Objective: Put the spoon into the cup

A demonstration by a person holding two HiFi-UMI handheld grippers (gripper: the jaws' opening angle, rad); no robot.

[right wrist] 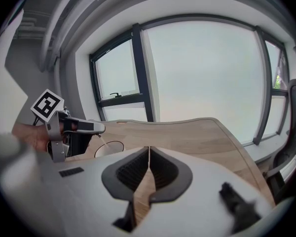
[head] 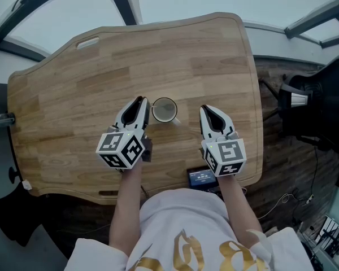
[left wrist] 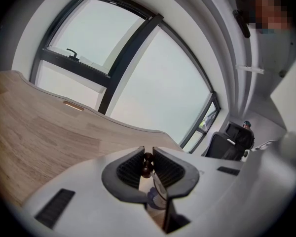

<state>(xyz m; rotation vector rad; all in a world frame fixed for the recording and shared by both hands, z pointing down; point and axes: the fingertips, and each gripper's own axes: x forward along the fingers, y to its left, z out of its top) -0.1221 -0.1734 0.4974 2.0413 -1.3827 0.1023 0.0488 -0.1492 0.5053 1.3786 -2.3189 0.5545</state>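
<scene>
Wooden worktop [head: 73, 95] with rounded corners filled most of the head view, its pale grain running across, and window glass lay beyond its far edge. Left of centre, the left gripper [head: 139, 104] pointed away from the person, its marker cube on the near side. Its own view showed the ribbed pads drawn almost together on the spoon [left wrist: 147, 163], whose dark, knobbly handle end sat clamped between them. In the right gripper view the rest of the spoon appeared as a thin pale shaft sloping down from that gripper's tip toward the cup [head: 164, 110]. Its lower end lay at the cup's rim, and whether it reached inside could not be told. The cup stood upright on the worktop just right of the left gripper's tip, near the middle of the board, its round mouth open to the head camera. Further right, apart from the cup, the right gripper [head: 209, 112] also pointed to the far side. Its jaws were pressed together with nothing between them, and only wood showed through the slit beneath. At the near edge, between the two forearms, lay a small dark device [head: 201, 178] with a lit screen. Off the worktop's right side, on the dark floor, stood a black chair [head: 322, 100].
</scene>
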